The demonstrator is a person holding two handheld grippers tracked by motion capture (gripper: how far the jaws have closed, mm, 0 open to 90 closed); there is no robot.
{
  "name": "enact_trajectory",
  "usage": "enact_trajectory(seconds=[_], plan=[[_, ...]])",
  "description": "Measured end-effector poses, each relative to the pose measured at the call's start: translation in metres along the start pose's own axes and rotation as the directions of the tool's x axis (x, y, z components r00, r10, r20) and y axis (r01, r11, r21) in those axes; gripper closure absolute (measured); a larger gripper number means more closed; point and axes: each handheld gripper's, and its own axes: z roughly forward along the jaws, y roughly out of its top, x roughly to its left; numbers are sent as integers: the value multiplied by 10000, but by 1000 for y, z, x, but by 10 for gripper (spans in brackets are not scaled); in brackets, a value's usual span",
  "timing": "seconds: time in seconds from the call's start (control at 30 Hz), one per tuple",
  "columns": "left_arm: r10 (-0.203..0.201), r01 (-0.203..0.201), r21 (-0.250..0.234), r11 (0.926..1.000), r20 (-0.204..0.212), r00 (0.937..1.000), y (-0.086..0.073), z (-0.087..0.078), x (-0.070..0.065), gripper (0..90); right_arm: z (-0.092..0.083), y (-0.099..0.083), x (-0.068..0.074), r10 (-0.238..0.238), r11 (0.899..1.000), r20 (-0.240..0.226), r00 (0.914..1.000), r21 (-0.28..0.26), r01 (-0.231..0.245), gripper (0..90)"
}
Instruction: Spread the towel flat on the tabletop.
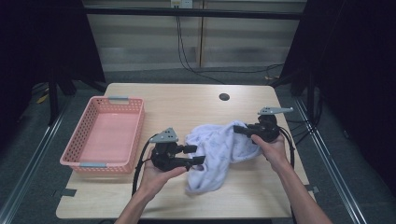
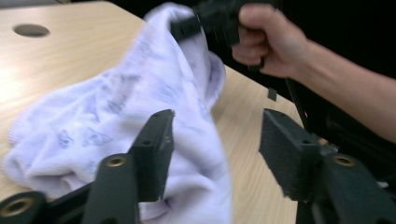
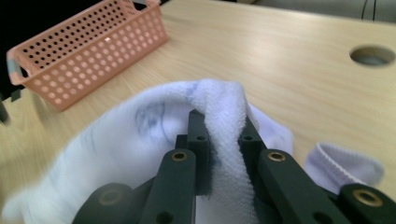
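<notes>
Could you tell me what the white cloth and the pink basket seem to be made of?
White cloth: likely cotton terry, going by its soft looped pile, faint blue print and ribbed hem. Pink basket: apparently moulded plastic, matte, with rows of punched holes and grey handle grips.

The desk [image 1: 187,105] is a pale wood top with rounded corners and a round cable hole [image 1: 224,97] near its far edge, at about one o'clock from the middle. A pink perforated basket [image 1: 126,140] with grey handles sits on it at nine o'clock, close to the left edge. A white towel [image 1: 217,156] with faint blue prints lies crumpled at about four o'clock from the middle, its lower part resting on the wood.
</notes>
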Motion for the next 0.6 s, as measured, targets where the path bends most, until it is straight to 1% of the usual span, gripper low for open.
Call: enact_trajectory(seconds=[0.03, 0.07, 0.1, 0.13, 0.17, 0.2, 0.23, 0.27, 0.3, 0.33, 0.37, 0.4, 0.43, 0.47, 0.5, 0.53, 0.57, 0.6], plan=[[-83, 82, -78, 9999, -40, 10000, 0, -2, 2, 417, -1, -3, -4, 18, 10000, 81, 10000, 35, -18, 800], [-175, 174, -139, 9998, -69, 9998, -1, -3, 4, 411, -3, -8, -10, 154, 9998, 220, 9996, 117, -157, 791], [-236, 234, -118, 9997, -112, 9997, -3, -3, 6, 412, -5, -12, -15, 298, 9994, 258, 9992, 184, -303, 781], [-254, 254, -14, 9997, -152, 9996, -7, -1, 8, 421, -7, -16, -19, 318, 9990, 399, 9987, 303, -330, 763], [-267, 270, 132, 9995, -197, 9994, -12, 1, 12, 440, -7, -19, -21, 331, 9985, 590, 9977, 414, -356, 719], [-219, 223, 234, 9995, -166, 9996, -17, 4, 16, 459, -8, -21, -23, 494, 9974, 842, 9952, 483, -536, 631], [87, -83, 403, 9992, -103, 9999, -25, 7, 20, 496, -9, -22, -23, 575, 9965, 996, 9934, 553, -632, 586], [60, -43, 571, 9984, -284, 9996, -33, 10, 24, 521, -14, -20, -22, 566, 9978, 967, 9937, 285, -596, 528], [-353, 369, 627, 9973, -275, 9990, -42, 14, 29, 521, -14, -20, -22, 566, 9978, 967, 9937, 285, -596, 528], [-585, 596, 740, 9955, -174, 9981, -50, 17, 33, 524, -19, -16, -17, 408, 9988, 1043, 9937, 236, -435, 474], [-608, 619, 908, 9939, -153, 9980, -55, 20, 34, 524, -19, -16, -17, 408, 9988, 1043, 9937, 236, -435, 474], [-440, 474, 1427, 9886, -270, 9987, -59, 27, 35, 519, -22, -14, -15, 323, 9990, 1073, 9937, 272, -354, 448], [-418, 448, 1602, 9861, -223, 9989, -61, 30, 35, 500, -27, -10, -11, 255, 9992, 1142, 9931, 281, -289, 392], [-389, 404, 1787, 9831, -119, 9992, -62, 33, 34, 499, -30, -9, -8, 227, 9992, 1109, 9936, 311, -263, 367], [-324, 339, 1957, 9801, -109, 9994, -63, 36, 33, 506, -33, -7, -3, 175, 9993, 1065, 9942, 321, -210, 351], [-290, 293, 2052, 9783, -45, 9996, -65, 39, 31, 513, -39, -5, 9, -56, 9997, 871, 9962, 254, 34, 339], [-344, 294, 2179, 9755, 191, 9992, -68, 43, 30, 540, -42, -5, 16, -177, 9996, 821, 9965, 236, 158, 331], [-304, 224, 2354, 9716, 306, 9991, -69, 45, 28, 540, -42, -5, 16, -177, 9996, 821, 9965, 236, 158, 331]])
